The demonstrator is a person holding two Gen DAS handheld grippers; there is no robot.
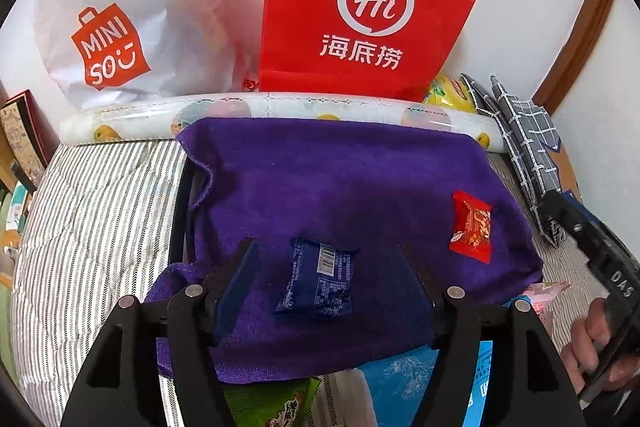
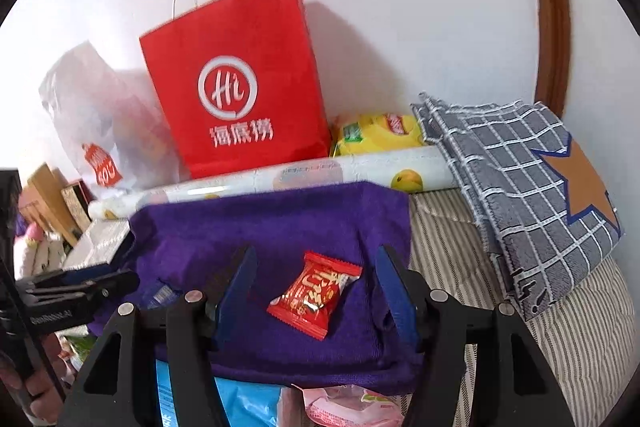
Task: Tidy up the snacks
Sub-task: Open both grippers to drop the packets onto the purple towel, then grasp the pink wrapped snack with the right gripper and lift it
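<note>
Blue snack packet (image 1: 316, 279) lies flat on the purple towel (image 1: 340, 187), between the spread fingers of the left claw (image 1: 326, 263), released and untouched. Red snack packet (image 2: 314, 293) lies on the same towel inside the right claw (image 2: 314, 267), jaws apart, no contact. Only the right wrist view shows the red paper bag (image 2: 240, 99) handles and the star-patterned cloth (image 2: 532, 203).

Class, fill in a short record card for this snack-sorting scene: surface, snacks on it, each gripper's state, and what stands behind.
surface: purple towel spread over a striped cloth
snacks on towel: blue packet, barcode side up; red packet, to the right of the blue one
left gripper: open, fingers either side of the blue packet, not touching it
right gripper: open, fingers either side of the red packet
behind: red paper bag, white plastic bag, patterned roll
</note>
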